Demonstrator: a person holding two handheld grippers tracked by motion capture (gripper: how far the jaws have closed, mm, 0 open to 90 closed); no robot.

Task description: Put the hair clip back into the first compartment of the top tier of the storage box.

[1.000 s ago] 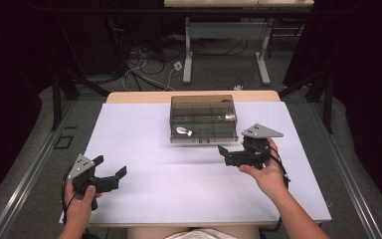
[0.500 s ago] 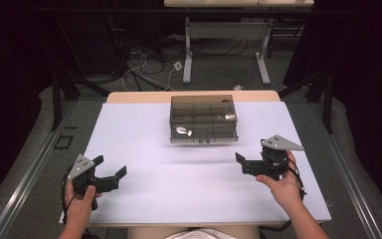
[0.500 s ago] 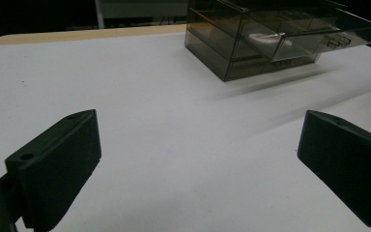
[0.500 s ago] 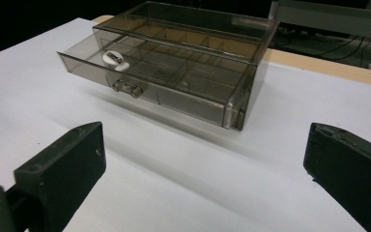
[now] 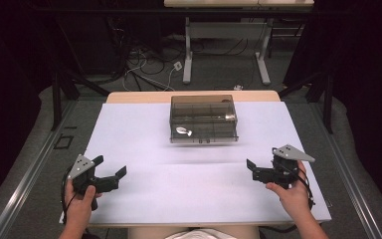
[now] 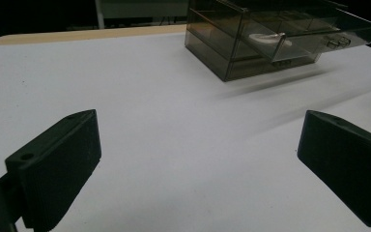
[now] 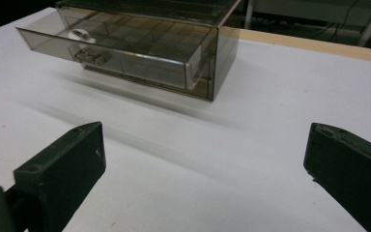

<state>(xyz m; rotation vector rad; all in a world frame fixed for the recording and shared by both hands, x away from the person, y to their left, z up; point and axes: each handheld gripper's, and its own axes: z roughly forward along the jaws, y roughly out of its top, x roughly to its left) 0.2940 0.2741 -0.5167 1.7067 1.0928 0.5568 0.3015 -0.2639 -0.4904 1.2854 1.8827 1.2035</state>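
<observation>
A smoky see-through drawer box [image 5: 203,118] stands at the back middle of the white table top [image 5: 194,194]. Its top drawer [image 7: 125,58] is pulled out a little, and a small white object [image 5: 183,131] lies inside at the left. My right gripper [image 5: 253,170] is open and holds nothing, at the front right, well apart from the box. My left gripper [image 5: 110,166] is open near the front left corner. In the left gripper view the box [image 6: 251,58] and the white object [image 6: 265,39] show beyond my own wide-set jaws [image 6: 198,159]. The right gripper view looks past my open gripper [image 7: 203,169] at the drawer front.
Bare white surface lies between both grippers and the box. A wooden table edge [image 5: 144,97] runs behind the box. Beyond it on the floor are another desk's legs [image 5: 187,55] and loose cables [image 5: 144,69].
My right gripper has drawn back from beside the box toward the front right of the table. The left gripper has stayed put. The drawer stands pulled out as before.
</observation>
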